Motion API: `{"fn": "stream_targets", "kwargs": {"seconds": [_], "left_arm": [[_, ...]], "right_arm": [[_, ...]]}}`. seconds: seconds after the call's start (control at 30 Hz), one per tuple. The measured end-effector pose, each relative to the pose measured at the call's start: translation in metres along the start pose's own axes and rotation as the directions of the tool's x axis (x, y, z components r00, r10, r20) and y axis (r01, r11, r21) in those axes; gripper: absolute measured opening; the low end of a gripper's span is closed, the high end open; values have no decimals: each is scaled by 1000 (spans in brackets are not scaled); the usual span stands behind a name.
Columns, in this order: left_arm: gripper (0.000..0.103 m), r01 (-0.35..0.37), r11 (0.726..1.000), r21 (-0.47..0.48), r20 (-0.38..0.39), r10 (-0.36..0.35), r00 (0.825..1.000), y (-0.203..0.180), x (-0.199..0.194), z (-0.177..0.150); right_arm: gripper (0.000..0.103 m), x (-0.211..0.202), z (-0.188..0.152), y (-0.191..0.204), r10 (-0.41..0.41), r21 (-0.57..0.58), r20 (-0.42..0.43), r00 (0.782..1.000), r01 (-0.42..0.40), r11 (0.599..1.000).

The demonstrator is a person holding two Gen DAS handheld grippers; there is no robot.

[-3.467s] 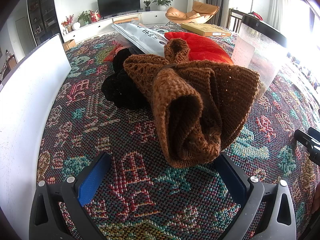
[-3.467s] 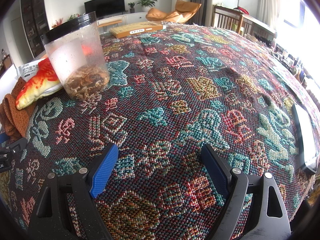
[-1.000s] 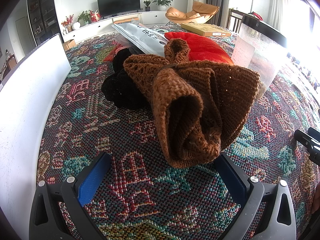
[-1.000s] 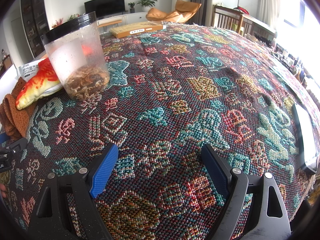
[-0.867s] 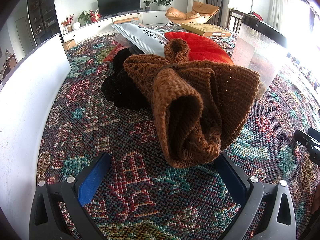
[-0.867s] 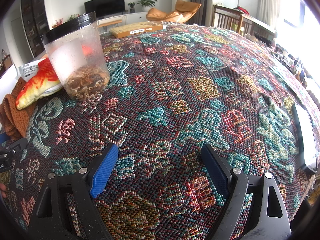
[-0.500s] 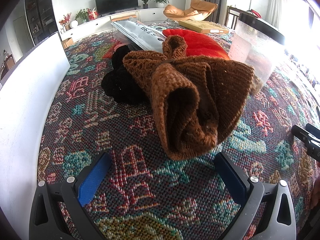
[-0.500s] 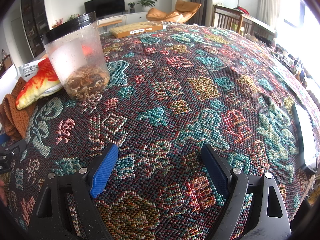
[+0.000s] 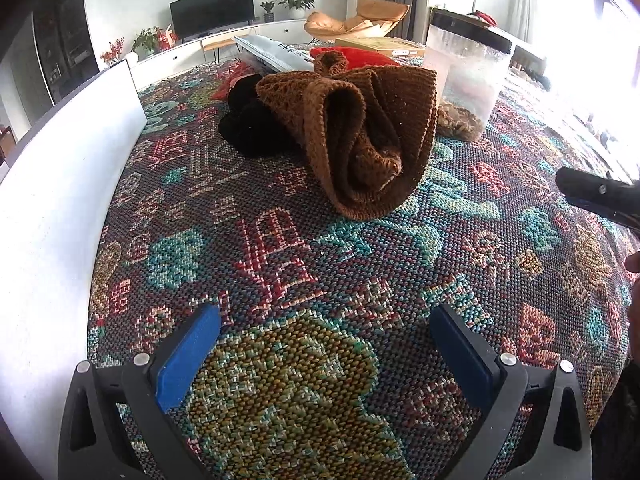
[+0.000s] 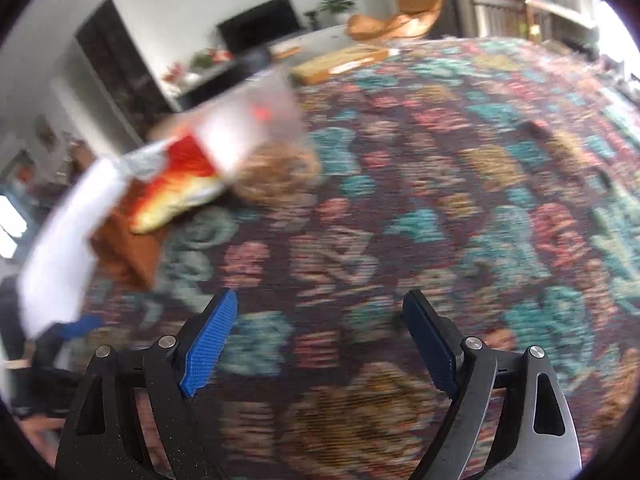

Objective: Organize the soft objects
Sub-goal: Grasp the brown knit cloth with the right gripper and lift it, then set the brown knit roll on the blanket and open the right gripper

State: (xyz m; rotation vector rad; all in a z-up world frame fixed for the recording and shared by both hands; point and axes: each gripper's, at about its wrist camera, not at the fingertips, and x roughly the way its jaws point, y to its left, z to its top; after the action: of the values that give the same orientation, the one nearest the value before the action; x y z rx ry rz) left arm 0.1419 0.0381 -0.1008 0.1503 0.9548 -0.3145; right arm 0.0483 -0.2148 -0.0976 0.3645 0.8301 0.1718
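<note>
A crumpled brown knitted cloth (image 9: 360,136) lies on the patterned tablecloth (image 9: 280,264), well ahead of my open, empty left gripper (image 9: 328,344). A black soft item (image 9: 250,128) lies just left of it and a red plush (image 9: 356,54) behind it. In the blurred right wrist view, my right gripper (image 10: 320,336) is open and empty over the tablecloth (image 10: 440,208). A red and yellow fish plush (image 10: 176,188) and the brown cloth (image 10: 128,248) lie to its far left.
A clear plastic jar with a black lid (image 9: 466,76) holds dried bits, right of the brown cloth; it also shows blurred in the right wrist view (image 10: 248,132). A white panel (image 9: 52,184) runs along the left. A white packet (image 9: 272,52) and flat box (image 9: 380,44) lie behind.
My left gripper has pulled back from the brown cloth, which now sits farther away. My right gripper has swung and tilted; its view is now blurred.
</note>
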Motion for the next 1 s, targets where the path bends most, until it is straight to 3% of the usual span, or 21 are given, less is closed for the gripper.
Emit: {"fn": "stream_targets", "kwargs": {"seconds": [0.13,0.23,0.3,0.33,0.37,0.5,0.7,0.8,0.9,1.0], "left_arm": [[103,-3,1000,-8,3,3,1000,4,0,-1],[103,7,999,-40,16,-6,1000,8,0,0],[103,-11,1000,-23,9,11,1000,1,0,1],[103,-12,1000,-22,10,12,1000,-1,0,2],[103,-7,1000,-26,11,7,1000,-2,0,3],[103,-6,1000,-26,11,6,1000,-7,-3,3],[103,-5,1000,-27,12,5,1000,-5,-3,4],[103,-5,1000,-27,12,5,1000,-1,-2,3],[103,-5,1000,-27,12,6,1000,-4,-2,4],[103,-5,1000,-27,12,5,1000,-2,-2,2]], "right_arm": [[88,24,24,87,143,-163,-58,988,-150,975],[85,62,39,138,112,-272,-127,986,-143,951],[78,85,44,150,82,-300,-155,984,-126,946],[47,92,44,148,106,-281,-181,978,-154,947],[27,95,44,145,133,-253,-206,969,-184,950],[23,60,32,125,169,-263,-178,969,-213,941],[20,-23,3,56,198,-173,-109,974,-215,961],[8,-59,1,22,111,-148,6,994,-109,983],[8,-77,10,-2,45,-109,100,994,-34,993],[10,-71,24,-24,-103,-78,146,984,115,990]]}}
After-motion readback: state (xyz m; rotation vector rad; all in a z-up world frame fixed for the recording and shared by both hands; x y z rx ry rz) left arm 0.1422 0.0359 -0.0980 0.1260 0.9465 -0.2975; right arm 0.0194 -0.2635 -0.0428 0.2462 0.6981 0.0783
